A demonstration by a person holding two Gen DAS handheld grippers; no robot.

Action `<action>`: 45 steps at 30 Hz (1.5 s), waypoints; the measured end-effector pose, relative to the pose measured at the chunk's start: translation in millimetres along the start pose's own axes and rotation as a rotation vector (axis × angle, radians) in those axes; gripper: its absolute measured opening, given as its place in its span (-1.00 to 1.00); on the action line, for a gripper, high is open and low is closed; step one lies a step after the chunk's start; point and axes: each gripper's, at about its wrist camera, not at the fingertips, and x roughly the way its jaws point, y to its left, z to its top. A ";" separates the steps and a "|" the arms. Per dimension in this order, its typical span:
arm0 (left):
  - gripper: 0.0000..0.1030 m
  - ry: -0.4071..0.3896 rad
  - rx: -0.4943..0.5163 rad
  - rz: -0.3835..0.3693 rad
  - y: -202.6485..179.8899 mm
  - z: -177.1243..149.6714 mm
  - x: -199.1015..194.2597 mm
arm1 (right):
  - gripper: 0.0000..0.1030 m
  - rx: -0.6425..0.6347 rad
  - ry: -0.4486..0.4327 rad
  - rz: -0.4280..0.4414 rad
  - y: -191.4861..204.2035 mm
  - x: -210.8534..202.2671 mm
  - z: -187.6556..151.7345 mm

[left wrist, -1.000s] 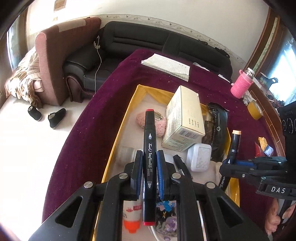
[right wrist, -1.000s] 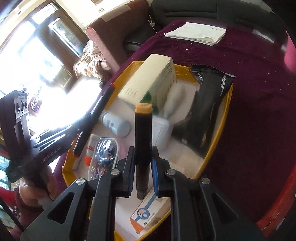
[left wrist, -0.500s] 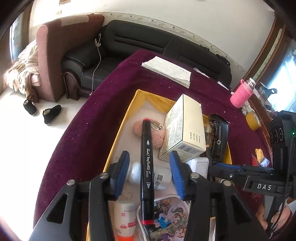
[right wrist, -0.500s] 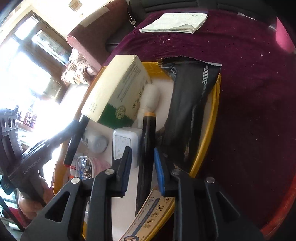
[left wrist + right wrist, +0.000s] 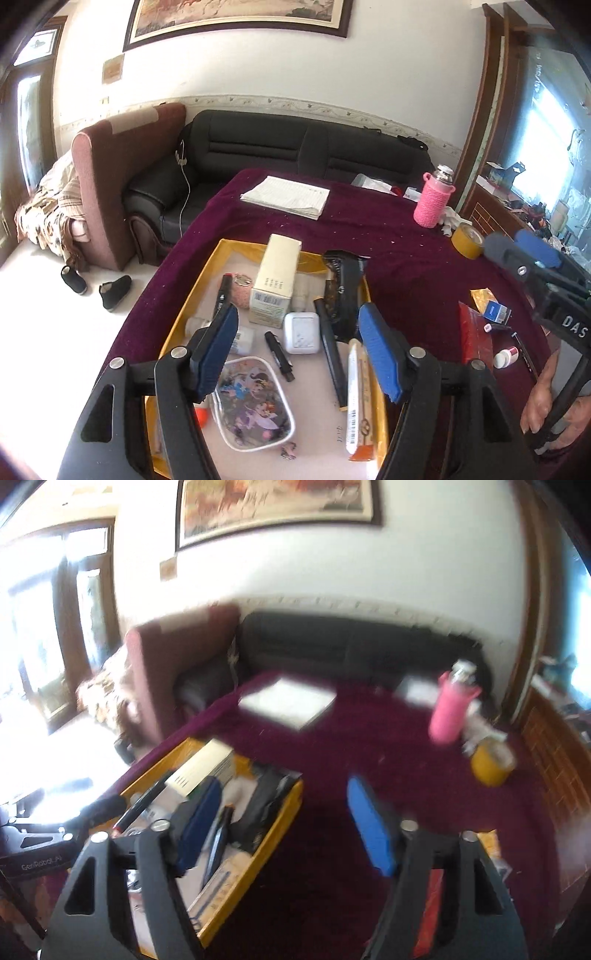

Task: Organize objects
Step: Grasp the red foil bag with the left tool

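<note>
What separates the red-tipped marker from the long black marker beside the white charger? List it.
The red-tipped marker lies by the yellow tray's left wall; the long black marker lies right of centre, between white charger and black pouch. The red-tipped marker is half hidden; the long black marker shows whole. Both are dark-bodied and lie flat.

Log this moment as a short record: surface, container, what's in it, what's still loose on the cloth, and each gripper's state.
surface: table with purple cloth
container: yellow tray
in tray: cream box, white charger, cartoon pouch, black markers, dark packet
loose on cloth: tape roll, pink bottle, paper stack, small white bottle
left gripper: jaws opening, nothing between them
right gripper: jaws opening, empty, view blurred
</note>
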 end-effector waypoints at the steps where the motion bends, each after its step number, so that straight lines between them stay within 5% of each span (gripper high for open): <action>1: 0.20 -0.007 0.011 0.002 -9.8 -1.9 -3.1 | 0.99 0.015 -0.082 -0.044 -8.0 -14.9 -4.9; 3: 0.20 -0.019 0.034 0.009 -30.0 -5.5 -6.6 | 1.00 0.075 -0.186 -0.084 -32.4 -34.7 -19.3; 8: 0.20 -0.009 0.093 0.018 -75.0 -15.7 -10.0 | 1.00 0.248 0.084 -0.112 -100.3 -2.8 -52.2; 23: 0.20 0.105 0.257 -0.020 -182.0 -46.0 13.7 | 1.00 0.485 0.128 -0.235 -240.7 -51.3 -117.2; 32: 0.20 0.234 0.300 -0.102 -220.0 -66.4 54.2 | 1.00 0.525 0.086 -0.262 -280.0 -61.6 -121.5; 41: 0.19 0.338 0.358 -0.137 -267.2 -79.8 112.9 | 1.00 0.533 0.101 -0.289 -302.3 -27.1 -128.5; 45: 0.19 0.323 0.397 -0.162 -292.6 -82.5 131.6 | 1.00 0.515 0.115 -0.323 -298.4 -17.8 -139.5</action>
